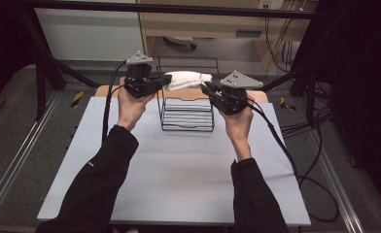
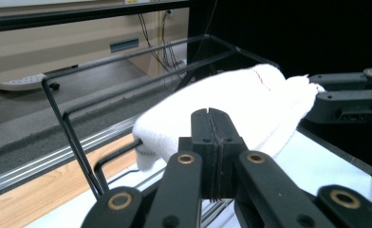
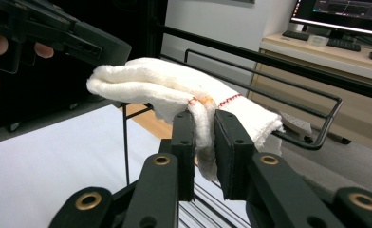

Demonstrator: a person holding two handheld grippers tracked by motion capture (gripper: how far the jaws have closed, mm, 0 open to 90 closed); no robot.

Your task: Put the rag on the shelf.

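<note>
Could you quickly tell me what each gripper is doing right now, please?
Left gripper: jaws shut together at the near edge of the white towel; whether they pinch it cannot be told.
Right gripper: shut on the white towel.

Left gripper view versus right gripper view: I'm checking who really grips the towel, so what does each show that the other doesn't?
Left gripper view alone: the left gripper with its jaws pressed flat together in front of the towel, no cloth visible between them. Right gripper view alone: the right gripper with a fold of towel pinched between its jaws, and a monitor. Both: the white towel draped over the black wire rack.
</note>
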